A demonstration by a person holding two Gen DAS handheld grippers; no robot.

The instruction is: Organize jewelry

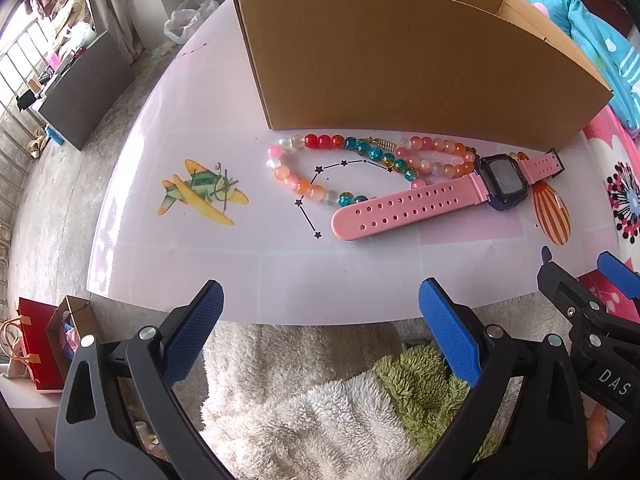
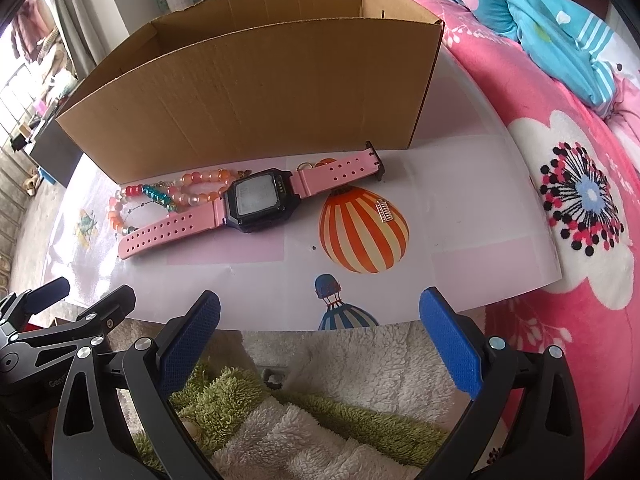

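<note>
Both jaws spread wide, empty: left gripper [image 1: 320,320], right gripper [image 2: 320,320], at near table [image 1: 280,272] edge. Watch [image 2: 256,204] overlapping bead bracelet [image 1: 304,184] before cardboard box [image 2: 248,92]. Lifting either risks dragging other; small clip [image 2: 386,211] easily missed.

Cardboard box [image 1: 404,60] walls off the table's [image 1: 280,272] far side; near edge open.

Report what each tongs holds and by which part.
Nothing. Left tongs and right tongs are open and empty; watch and beads lie untouched on the table.
</note>
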